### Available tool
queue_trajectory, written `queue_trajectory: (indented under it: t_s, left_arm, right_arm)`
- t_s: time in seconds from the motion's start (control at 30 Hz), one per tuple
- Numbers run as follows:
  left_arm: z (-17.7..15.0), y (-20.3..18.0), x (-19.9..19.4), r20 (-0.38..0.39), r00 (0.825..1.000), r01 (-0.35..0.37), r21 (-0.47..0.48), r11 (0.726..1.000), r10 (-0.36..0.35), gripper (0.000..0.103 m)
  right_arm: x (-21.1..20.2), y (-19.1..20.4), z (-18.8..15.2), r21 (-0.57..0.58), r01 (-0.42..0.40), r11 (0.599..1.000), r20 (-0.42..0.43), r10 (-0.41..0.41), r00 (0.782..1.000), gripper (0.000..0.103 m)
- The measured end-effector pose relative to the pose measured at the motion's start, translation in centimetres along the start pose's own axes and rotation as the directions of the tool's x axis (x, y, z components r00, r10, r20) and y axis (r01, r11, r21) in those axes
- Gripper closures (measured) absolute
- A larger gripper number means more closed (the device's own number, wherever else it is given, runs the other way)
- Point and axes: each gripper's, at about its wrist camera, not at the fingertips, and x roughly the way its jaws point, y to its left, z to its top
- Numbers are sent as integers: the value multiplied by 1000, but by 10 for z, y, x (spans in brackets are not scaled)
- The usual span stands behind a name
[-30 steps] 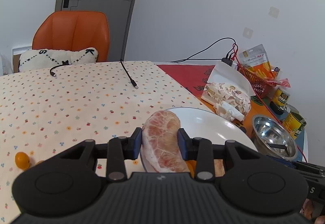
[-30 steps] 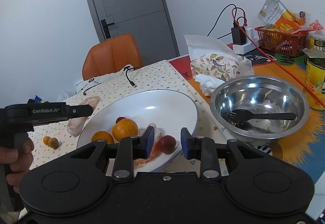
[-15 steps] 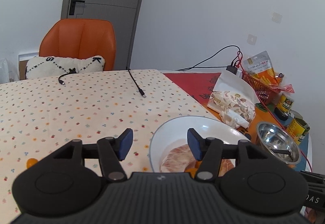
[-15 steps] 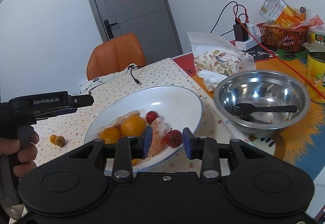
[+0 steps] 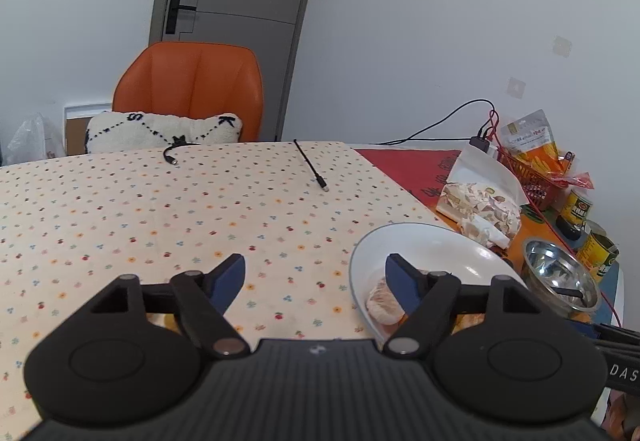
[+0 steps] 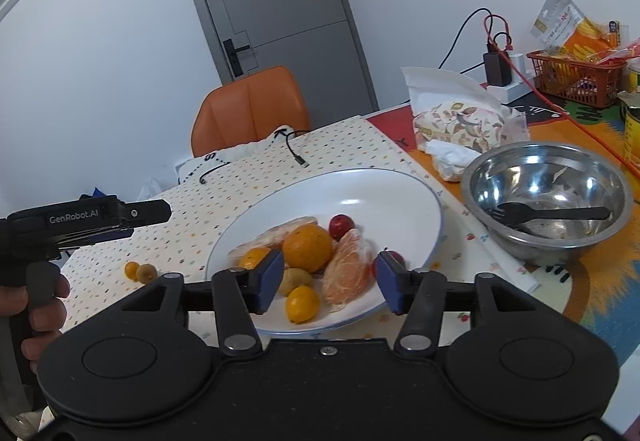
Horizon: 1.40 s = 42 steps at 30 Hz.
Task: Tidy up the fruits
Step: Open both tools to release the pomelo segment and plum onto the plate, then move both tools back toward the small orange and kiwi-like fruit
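Left wrist view: the left gripper [image 5: 315, 273] hangs above the dotted tablecloth [image 5: 160, 209], fingers spread wide with nothing between them. Its right finger overlaps the near rim of the white plate [image 5: 436, 245], where a peeled pomelo segment [image 5: 382, 305] lies.

Right wrist view: the right gripper [image 6: 329, 277] is also spread wide and holds nothing, positioned at the plate's near edge. On the plate lie an orange [image 6: 307, 246], a second peeled segment [image 6: 347, 271], a red fruit [image 6: 341, 226] and small yellow-orange fruits [image 6: 303, 304] (grouped toward the near side). Two small fruits [image 6: 140, 271] rest on the cloth, left of the plate and apart from it. A steel bowl [image 6: 548, 201] containing a black fork [image 6: 548, 214] stands just right of the plate.
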Motion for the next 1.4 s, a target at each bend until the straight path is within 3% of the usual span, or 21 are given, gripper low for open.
queue_trajectory:
  t_s: [0.27, 0.63, 1.4]
  left_arm:
    - [-6, 13, -12, -12, 999, -40, -1, 999, 40, 19]
    - [-16, 37, -28, -20, 996, -90, -26, 996, 89, 18]
    - [-28, 87, -59, -25, 983, -184, -71, 980, 183, 13]
  right_arm:
    - [0, 12, -1, -9, -25, 1000, 5, 25, 1000, 38]
    - [3, 32, -3, -33, -61, 998, 7, 61, 998, 21]
    - [22, 81, -8, -91, -166, 982, -32, 164, 986, 17]
